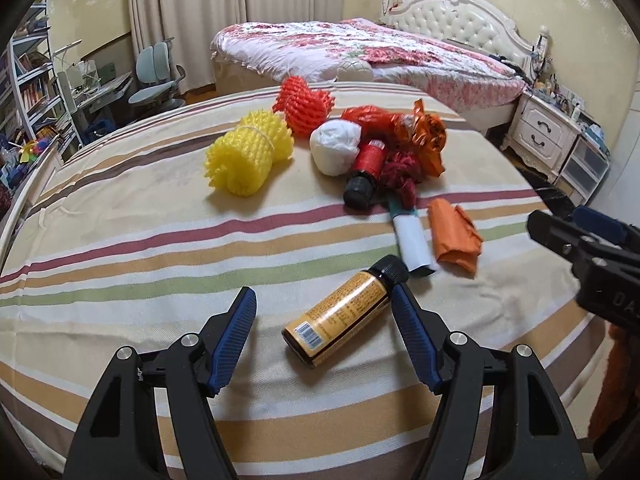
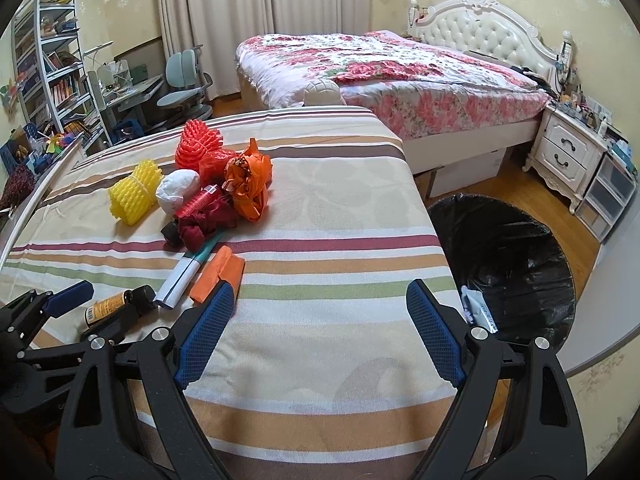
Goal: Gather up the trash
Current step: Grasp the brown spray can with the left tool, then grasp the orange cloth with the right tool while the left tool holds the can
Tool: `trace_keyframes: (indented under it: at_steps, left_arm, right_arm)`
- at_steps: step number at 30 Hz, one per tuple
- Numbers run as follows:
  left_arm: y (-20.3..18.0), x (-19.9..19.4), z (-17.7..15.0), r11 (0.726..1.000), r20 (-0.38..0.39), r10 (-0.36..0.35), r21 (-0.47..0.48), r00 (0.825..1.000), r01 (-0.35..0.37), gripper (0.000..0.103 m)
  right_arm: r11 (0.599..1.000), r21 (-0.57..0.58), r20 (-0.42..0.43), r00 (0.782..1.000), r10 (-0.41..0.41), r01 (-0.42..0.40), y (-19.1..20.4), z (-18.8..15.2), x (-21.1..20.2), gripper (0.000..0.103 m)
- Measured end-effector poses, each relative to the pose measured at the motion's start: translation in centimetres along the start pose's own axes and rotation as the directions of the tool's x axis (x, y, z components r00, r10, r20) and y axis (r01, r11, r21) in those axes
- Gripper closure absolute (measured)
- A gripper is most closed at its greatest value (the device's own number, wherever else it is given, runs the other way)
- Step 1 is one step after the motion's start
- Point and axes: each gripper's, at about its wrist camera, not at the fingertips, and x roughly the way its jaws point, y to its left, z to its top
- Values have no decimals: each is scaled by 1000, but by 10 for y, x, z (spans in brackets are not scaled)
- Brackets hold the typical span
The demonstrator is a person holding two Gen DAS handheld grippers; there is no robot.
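A brown bottle with a yellow label and black cap (image 1: pixel 340 312) lies on the striped cloth (image 1: pixel 140 264) between the fingers of my left gripper (image 1: pixel 324 290). The gripper is open: the right pad sits by the bottle's neck and the left pad stands well clear. Farther back lie a white tube (image 1: pixel 414 246), folded orange paper (image 1: pixel 456 240), a red bottle (image 1: pixel 366 168), a white wad (image 1: pixel 336 148) and yellow foam netting (image 1: pixel 248 152). My right gripper (image 2: pixel 320 288) hangs open and empty over the cloth, near a black-lined bin (image 2: pixel 520 240) on the floor to its right.
Orange-red foam netting (image 1: pixel 304 104), red and orange plastic bags (image 1: pixel 420 132) and dark red fabric (image 1: pixel 400 176) crowd the pile. A floral bed (image 2: pixel 400 72), a white nightstand (image 2: pixel 564 152) and a desk with a chair (image 2: pixel 184 84) stand beyond. The bin holds a white scrap (image 2: pixel 476 304).
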Motion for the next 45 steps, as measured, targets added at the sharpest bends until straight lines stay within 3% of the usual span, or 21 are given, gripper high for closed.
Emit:
trace_keyframes:
  at_steps: [5,11,20,25,32,34,41,45]
  left_arm:
    - [11,8,5,999,-21,13,-36,1000,-14,35]
    - [13,11,9,999,-21,31,-42,999,-32,50]
    - [19,2,-1,998,-9,20,-62,1000,-20,51]
    - [20,3,3,998,7,40,-53,999,-39,77]
    - [27,6,8,997,10,25,-76,1000,-25,78]
    - [29,7,9,996,10,20,-82,1000,-19,78]
    - [32,8,11,995,12,12,-97,1000,-11,78]
    - [33,7,10,995,11,8,-102,1000,-7,78]
  right_arm:
    - [1000,-6,-9,1000,-1,1,3,0,4,17]
    - [1000,-15,-20,1000,2,-2,8,0,9,17]
    - [999,-32,-28,1000,11,-12,17,0,13,17]
    - [999,-47,-26,999,19,-20,24,0,13,17]
    - [996,-76,-32,999,36,-39,36,0,16,19]
    - [995,-87,-41,998,42,-46,40,0,18,28]
    - [991,-111,-78,995,69,-77,53,0,31,41]
    - [987,-112,-104,989,102,-114,56,-1,38,55]
